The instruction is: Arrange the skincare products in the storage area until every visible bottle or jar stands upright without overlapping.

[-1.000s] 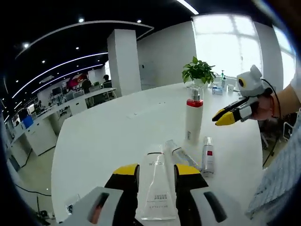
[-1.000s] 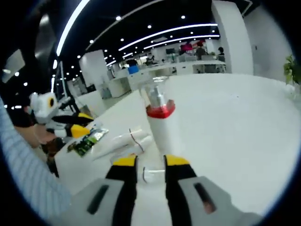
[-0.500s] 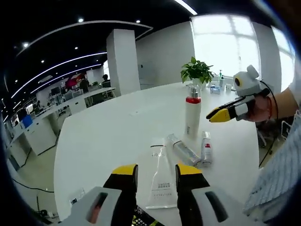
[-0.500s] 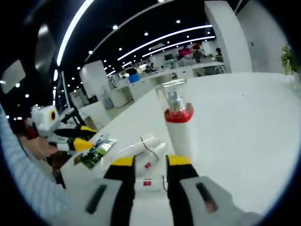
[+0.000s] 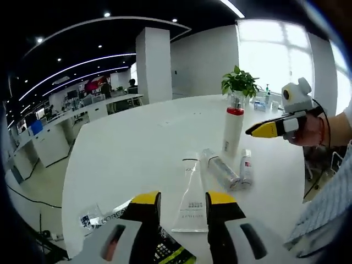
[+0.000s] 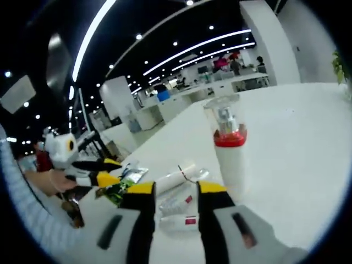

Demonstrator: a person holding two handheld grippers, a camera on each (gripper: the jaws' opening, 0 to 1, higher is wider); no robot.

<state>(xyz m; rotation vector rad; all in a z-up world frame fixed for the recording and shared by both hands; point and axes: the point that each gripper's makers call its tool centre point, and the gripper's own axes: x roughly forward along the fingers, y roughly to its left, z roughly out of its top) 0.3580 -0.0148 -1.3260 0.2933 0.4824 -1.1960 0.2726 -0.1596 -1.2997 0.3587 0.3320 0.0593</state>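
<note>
- white table: big round top, holds all the products; open-plan office behind, well apart.
- potted plant: far edge of the table behind the products, with some small clutter near it, not in the way.
- red-collared pump bottle: clear cap, the one item standing upright, so judged done. In the right gripper view it rises just beyond the lying items.
- flat white tube: lying down, cap pointing away, straight ahead between the left gripper's jaws. Likely the next pick; needs standing on its cap.
- clear slim bottle: on its side just beside the tube, angled toward the pump bottle's base, so judged not yet arranged.
- small white bottle with red label: lying near the upright bottle; also seen in the right gripper view, close ahead of those jaws.
- sachet packets: flat printed packs at the near table edge, close by the left gripper; could snag a low approach.
- left gripper: jaws parted to a moderate gap, nothing between them, hovering short of the tube.
- right gripper: jaws apart, empty, above the lying bottles. In the left gripper view it hangs just beside the pump bottle, not touching.
</note>
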